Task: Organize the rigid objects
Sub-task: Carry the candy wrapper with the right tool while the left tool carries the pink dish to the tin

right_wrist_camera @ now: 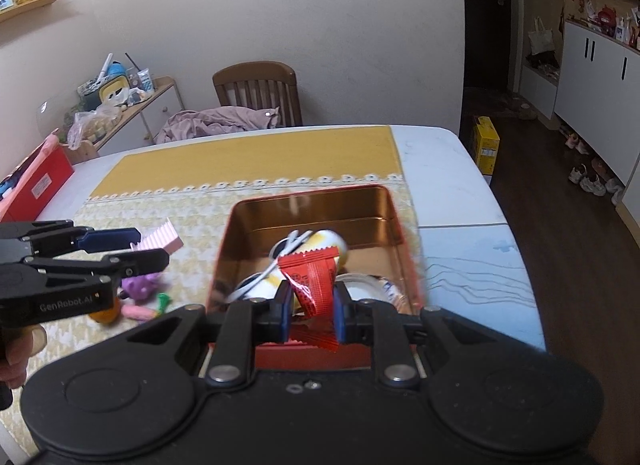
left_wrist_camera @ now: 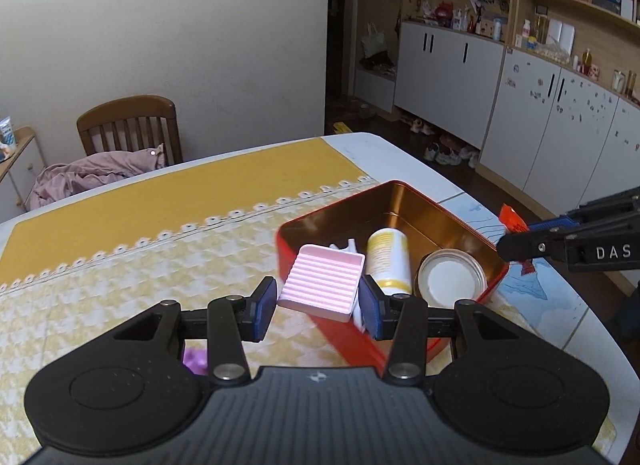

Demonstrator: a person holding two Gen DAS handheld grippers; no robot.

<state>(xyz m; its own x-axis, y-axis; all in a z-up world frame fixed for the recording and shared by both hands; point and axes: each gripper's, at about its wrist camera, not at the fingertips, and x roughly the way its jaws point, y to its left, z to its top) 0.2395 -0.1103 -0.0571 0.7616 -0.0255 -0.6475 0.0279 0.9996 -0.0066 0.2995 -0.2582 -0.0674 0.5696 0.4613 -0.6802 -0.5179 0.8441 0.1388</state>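
Note:
A red tin box (left_wrist_camera: 464, 221) with a gold inside stands on the table; it also shows in the right wrist view (right_wrist_camera: 394, 221). It holds a yellow-white bottle (left_wrist_camera: 388, 261), a round white-lidded jar (left_wrist_camera: 452, 279) and a white cable (right_wrist_camera: 256, 281). My left gripper (left_wrist_camera: 318, 299) is shut on a pink ribbed box (left_wrist_camera: 324, 283), held above the tin's near-left rim. My right gripper (right_wrist_camera: 310, 311) is shut on a red snack packet (right_wrist_camera: 316, 281), held over the tin's near edge. The right gripper also shows at the right of the left wrist view (left_wrist_camera: 520, 237).
A yellow patterned cloth (left_wrist_camera: 160, 201) covers the table. A purple toy (right_wrist_camera: 140, 285), a pink and green item (right_wrist_camera: 146, 309) and an orange object (right_wrist_camera: 104, 315) lie left of the tin. A wooden chair (right_wrist_camera: 256, 89) with pink fabric stands behind the table. A red box (right_wrist_camera: 38, 181) sits far left.

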